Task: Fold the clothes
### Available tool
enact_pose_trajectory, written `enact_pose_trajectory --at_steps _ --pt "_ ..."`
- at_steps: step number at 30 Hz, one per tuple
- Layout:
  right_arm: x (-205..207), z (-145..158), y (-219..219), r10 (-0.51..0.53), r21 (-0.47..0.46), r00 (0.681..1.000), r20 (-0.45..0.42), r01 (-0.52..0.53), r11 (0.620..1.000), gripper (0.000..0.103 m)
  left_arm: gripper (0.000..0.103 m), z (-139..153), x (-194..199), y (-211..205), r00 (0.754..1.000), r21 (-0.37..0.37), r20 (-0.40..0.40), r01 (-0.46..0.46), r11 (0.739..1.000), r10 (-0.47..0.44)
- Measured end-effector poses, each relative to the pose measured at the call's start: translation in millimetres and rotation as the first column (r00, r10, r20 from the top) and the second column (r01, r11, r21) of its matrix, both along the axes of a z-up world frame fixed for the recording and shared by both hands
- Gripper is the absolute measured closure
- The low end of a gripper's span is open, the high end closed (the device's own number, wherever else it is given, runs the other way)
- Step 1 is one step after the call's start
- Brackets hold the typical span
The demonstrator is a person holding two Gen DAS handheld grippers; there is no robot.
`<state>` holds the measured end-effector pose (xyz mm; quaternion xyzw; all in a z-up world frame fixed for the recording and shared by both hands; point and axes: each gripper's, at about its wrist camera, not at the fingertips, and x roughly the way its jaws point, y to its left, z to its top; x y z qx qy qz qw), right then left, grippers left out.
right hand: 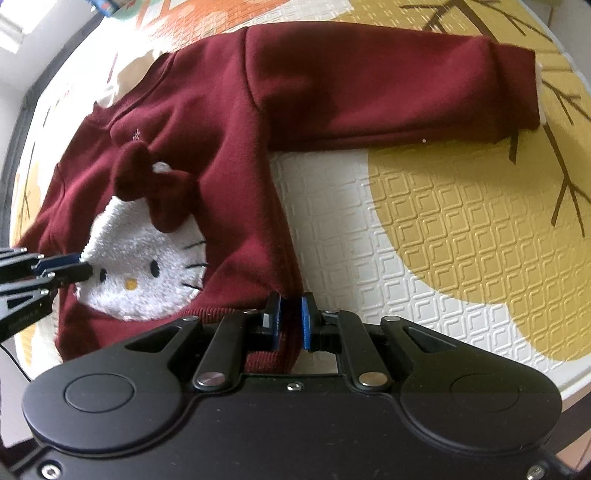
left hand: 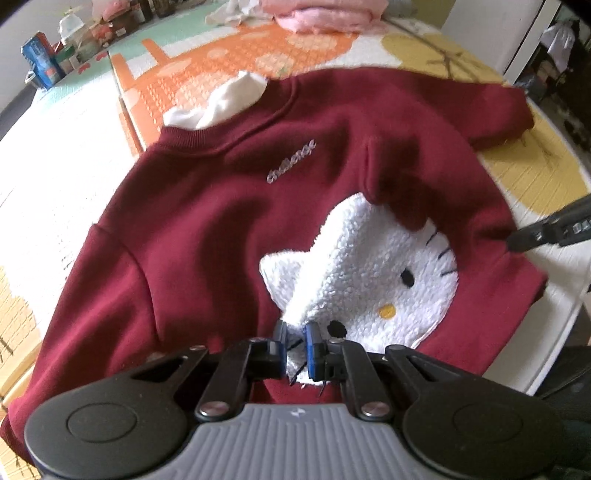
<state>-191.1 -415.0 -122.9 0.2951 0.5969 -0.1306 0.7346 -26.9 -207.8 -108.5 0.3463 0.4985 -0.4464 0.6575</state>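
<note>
1. Maroon sweatshirt [left hand: 229,206] lies front up on a padded mat [right hand: 443,229] printed in white, yellow and orange.
2. Its chest carries a fluffy white cat face [left hand: 369,273] with black eyes, whiskers and a yellow nose; a maroon bow [right hand: 155,184] sits on the face's top edge.
3. Pale stitched lettering [left hand: 291,160] runs above the face, below the ribbed collar, where a white inner collar [left hand: 221,103] sticks out.
4. One sleeve [right hand: 388,81] stretches flat across the mat, away from the body; a bit of white shows at its cuff.
5. Left gripper [left hand: 295,328] sits low over the hem; its blue-padded jaws are nearly together, pinching the fleecy lower edge of the cat face.
6. Right gripper [right hand: 291,306] is at the hem's side corner, jaws narrowly parted with the ribbed maroon edge between them; whether the pads press the cloth I cannot tell.
7. Pink clothes [left hand: 325,14] are piled at the mat's far end.
8. Bottles and boxes [left hand: 55,48] stand off the mat's far left.
</note>
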Motion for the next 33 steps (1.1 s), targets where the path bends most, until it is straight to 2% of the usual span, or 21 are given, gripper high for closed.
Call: enact_pose_trajectory --at_steps 4,6,12,15,17,19,22,24,26,28,33 --pt "5.0 1.9 5.0 0.060 -0.035 0.998 -0.018 -0.061 0.998 0.094 0.091 -7.6 -0.8 2.4 1.000 0.029 0.005 -0.002 1.000 0.002" --pt "7.4 2.9 7.4 0.090 -0.052 0.996 -0.028 -0.091 0.994 0.093 0.086 -8.7 2.4 2.5 1.000 0.031 0.002 -0.018 0.999 0.018" --pt "5.3 12.5 4.7 0.090 -0.039 0.996 0.002 -0.090 0.995 0.087 0.081 -1.6 -0.7 3.6 1.000 0.032 0.004 -0.009 0.999 0.008" --pt "3.1 20.2 0.1 0.075 -0.029 0.997 0.027 -0.075 0.997 0.087 0.074 6.1 -5.7 4.1 1.000 0.031 0.022 0.005 1.000 -0.005" --pt "0.8 31.5 -8.2 0.045 -0.023 0.997 0.063 -0.043 0.999 0.085 0.067 15.3 -7.2 3.9 1.000 0.004 0.019 0.003 1.000 -0.003" --pt "1.1 43.7 -14.5 0.022 -0.035 0.994 0.108 -0.018 0.999 0.084 0.066 25.2 -8.5 2.2 1.000 -0.034 0.003 0.001 0.999 -0.001" --pt "6.6 59.5 -21.8 0.007 -0.078 0.986 0.165 0.006 0.997 0.085 0.063 43.0 -17.7 -6.1 0.997 -0.136 -0.072 0.008 0.991 -0.018" --pt "12.3 66.4 -26.1 0.008 -0.095 0.982 0.190 0.010 0.995 0.093 0.063 53.5 -29.9 -16.6 0.991 -0.207 -0.120 0.029 0.978 -0.055" --pt "19.5 68.9 -29.5 0.017 -0.100 0.978 0.207 0.004 0.995 0.095 0.061 57.1 -42.3 -28.5 0.985 -0.250 -0.145 0.052 0.967 -0.091" --pt "27.7 68.8 -30.1 0.032 -0.107 0.976 0.214 -0.010 0.994 0.096 0.059 55.7 -54.9 -42.6 0.980 -0.266 -0.159 0.073 0.961 -0.119" --pt "46.1 57.8 -32.4 0.040 -0.082 0.974 0.223 -0.022 0.996 0.097 0.061 42.8 -78.1 -64.2 0.958 -0.276 -0.227 0.108 0.955 -0.174"
